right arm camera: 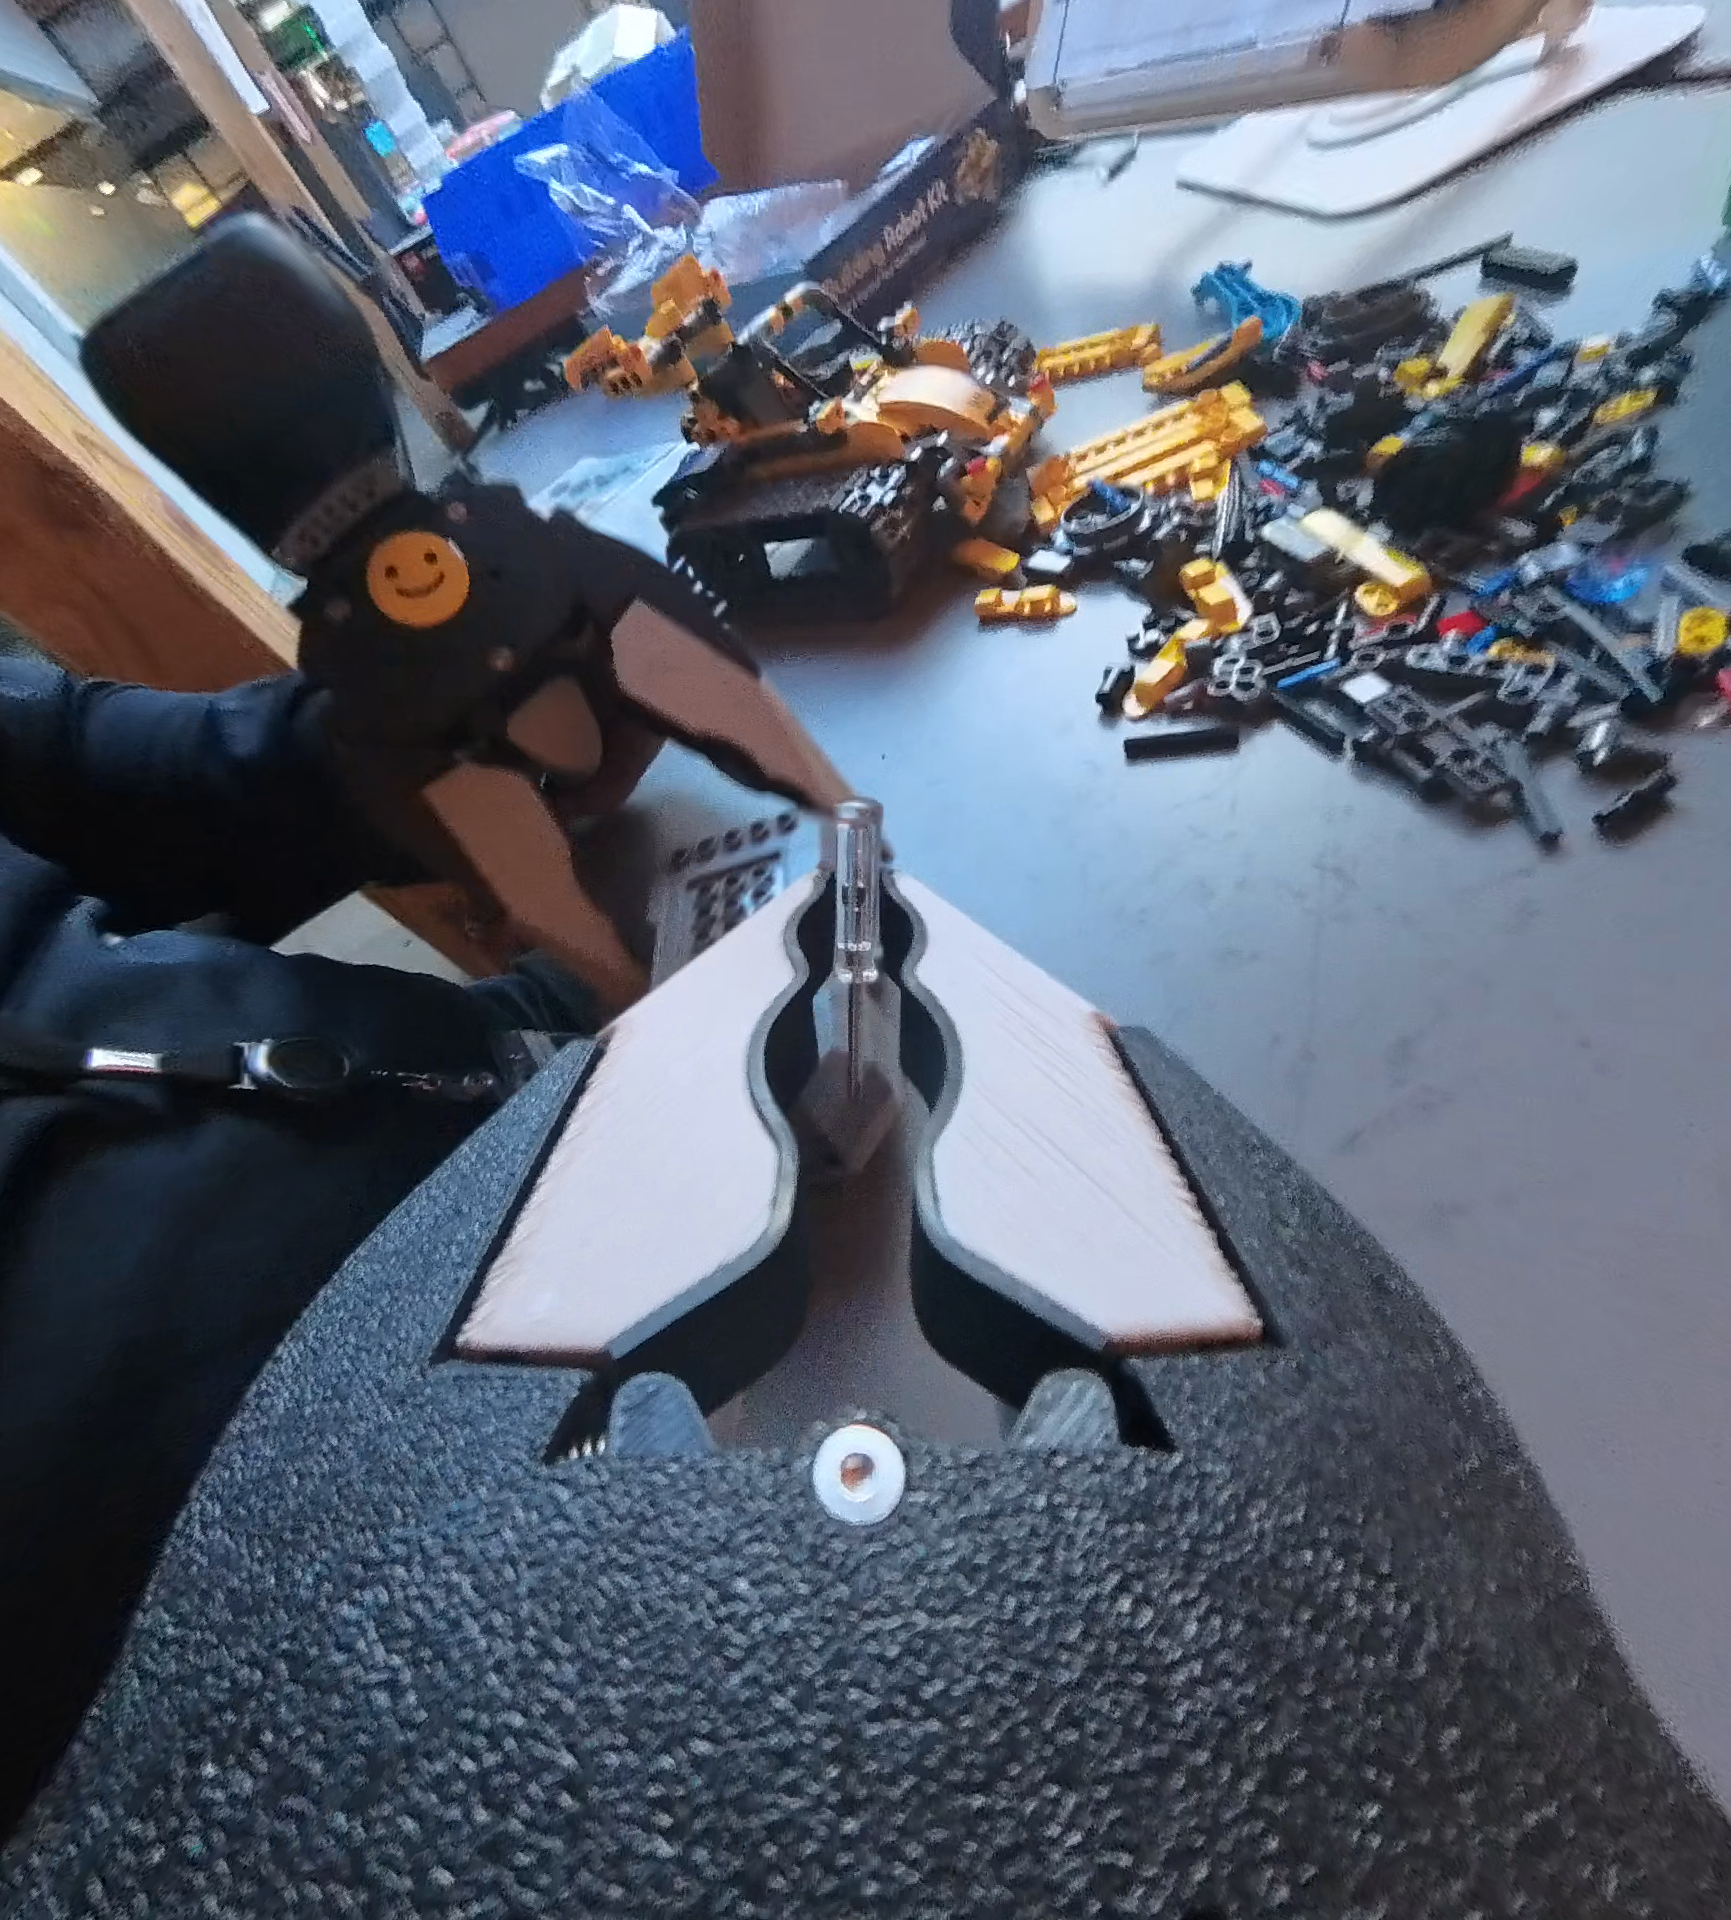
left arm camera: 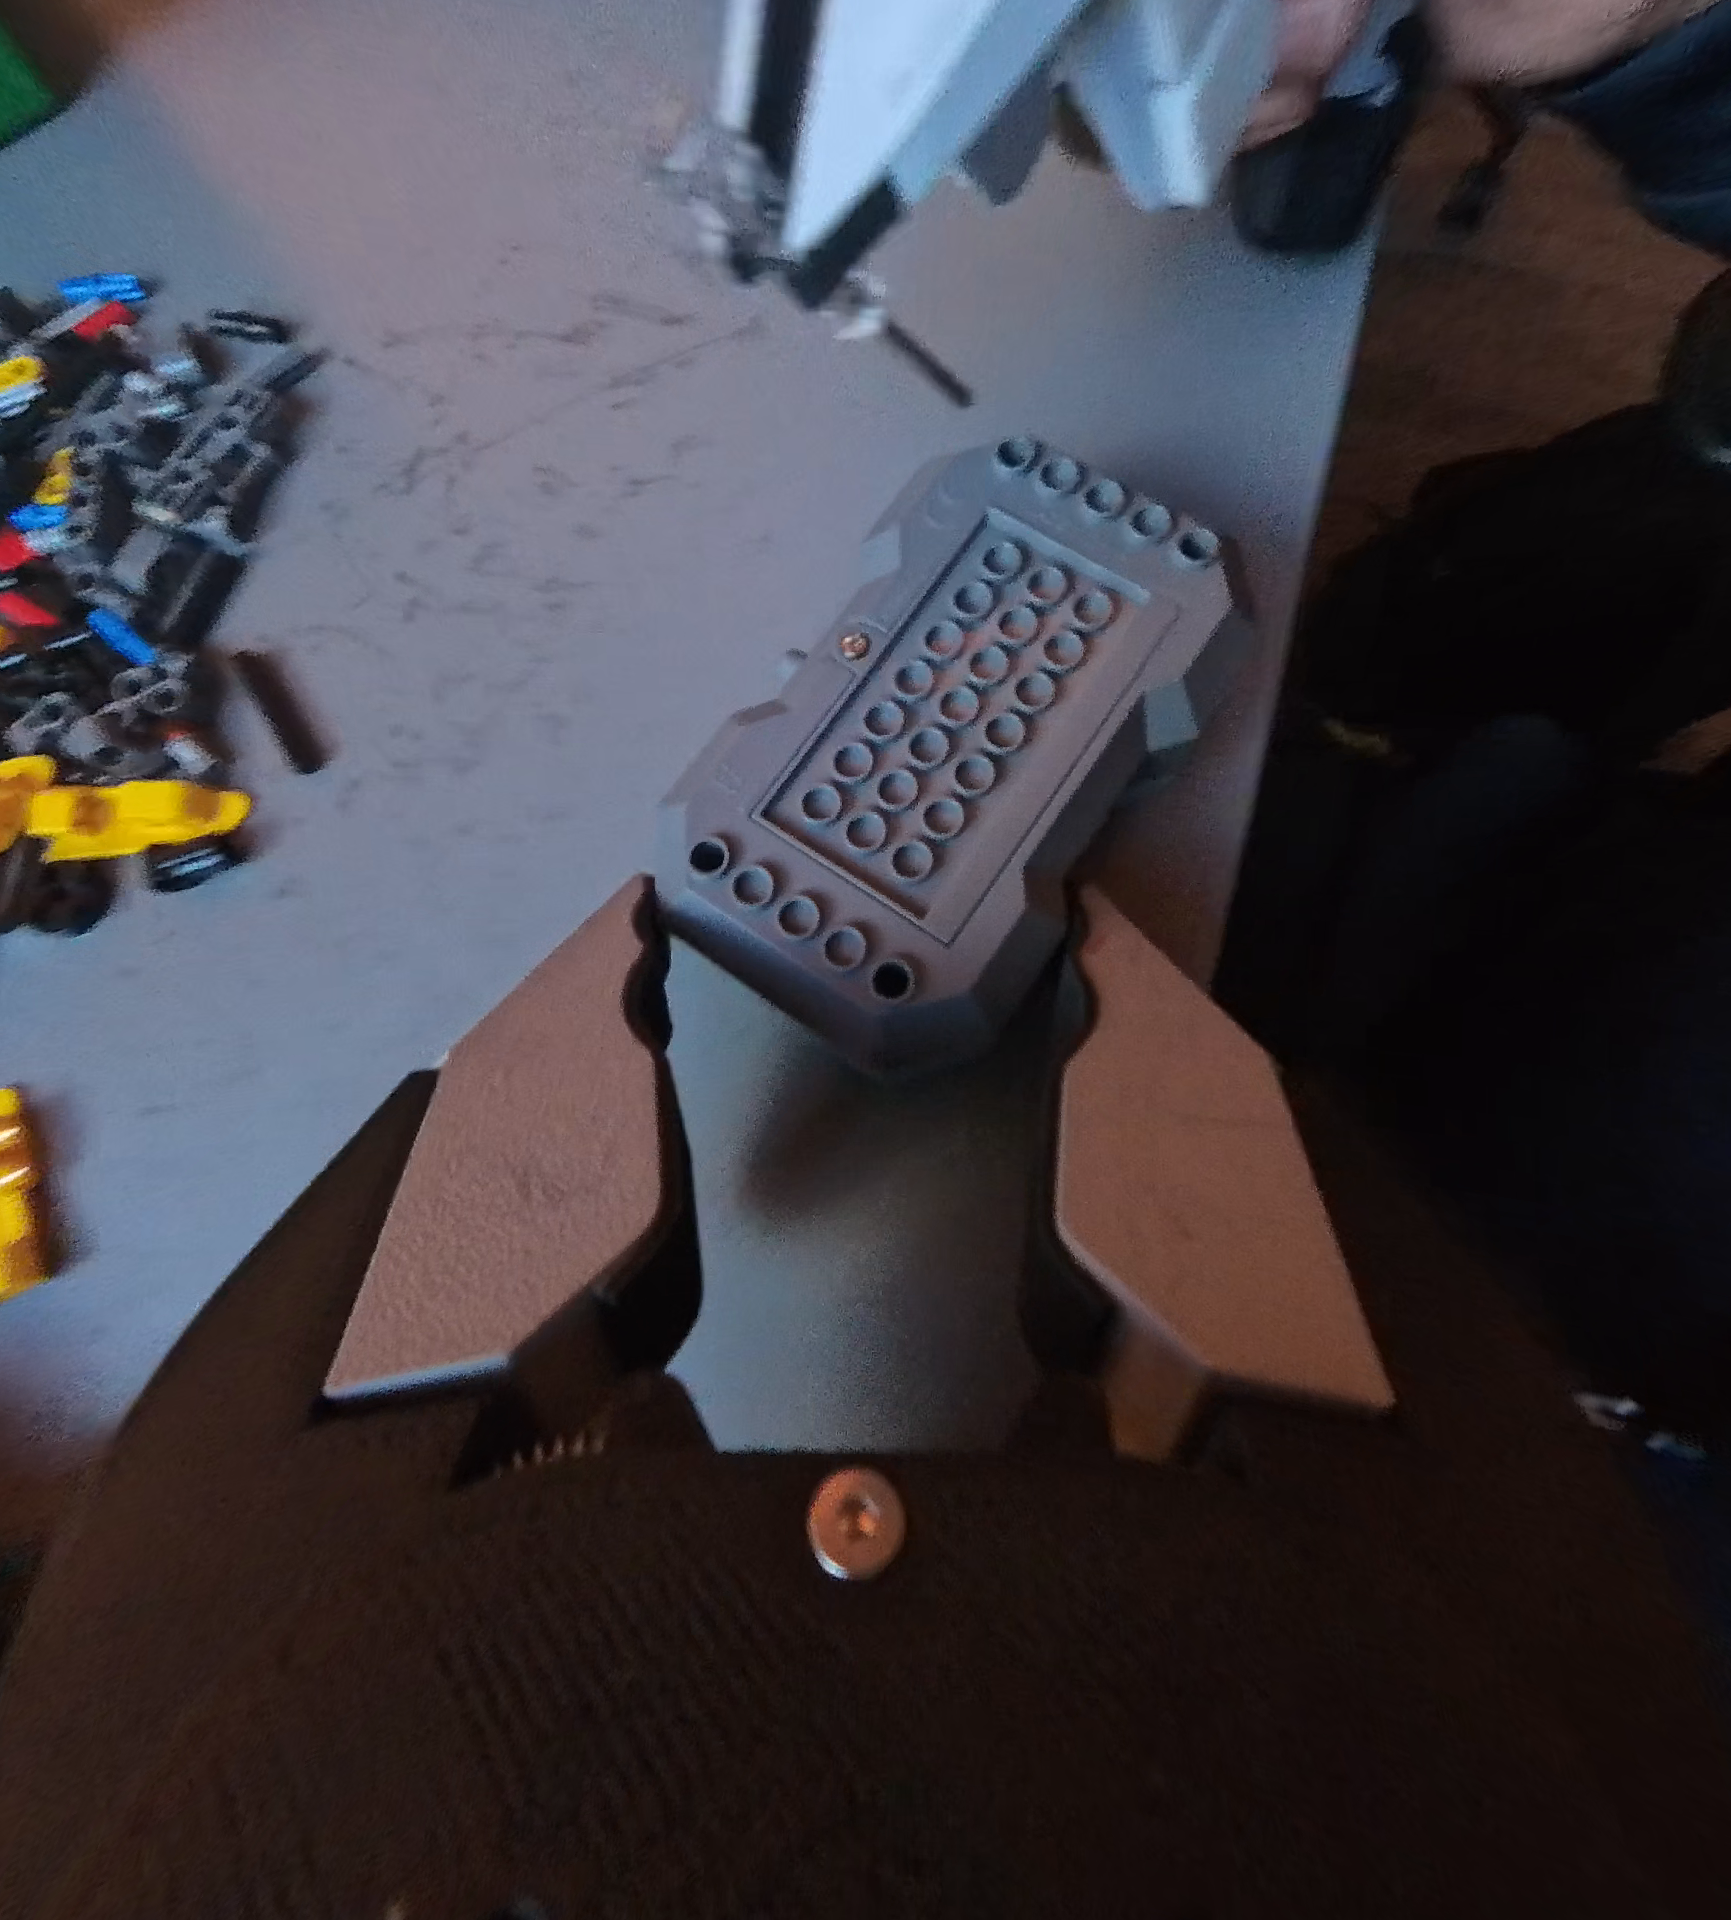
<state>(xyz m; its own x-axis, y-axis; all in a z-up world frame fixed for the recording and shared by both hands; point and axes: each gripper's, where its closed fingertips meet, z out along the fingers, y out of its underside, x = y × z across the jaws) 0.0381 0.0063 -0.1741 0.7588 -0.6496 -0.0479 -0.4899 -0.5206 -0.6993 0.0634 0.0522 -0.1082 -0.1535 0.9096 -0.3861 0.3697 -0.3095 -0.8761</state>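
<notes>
My left gripper [left arm camera: 866, 904] is shut on a grey studded block [left arm camera: 944, 717], one finger on each side, and holds it a little above the grey table [left arm camera: 528, 520] near the table's right edge. My right gripper [right arm camera: 856, 883] is shut on a small screwdriver [right arm camera: 856, 894] with a clear handle. Its metal shaft runs back through the gap between the fingers. In the right wrist view the left gripper [right arm camera: 736, 894] shows with the block [right arm camera: 721, 868] just left of my fingertips. In the left wrist view the right gripper [left arm camera: 830, 291] is blurred at the top, apart from the block.
A pile of loose yellow, black and blue bricks [right arm camera: 1412, 571] lies on the table and also shows in the left wrist view [left arm camera: 61, 623]. A part-built yellow and black vehicle [right arm camera: 840, 468] stands behind it. A dark sleeve [right arm camera: 113, 779] and a black chair [right arm camera: 227, 374] are at the left. The tips of one gripper are about 9 cm away from the tips of the other.
</notes>
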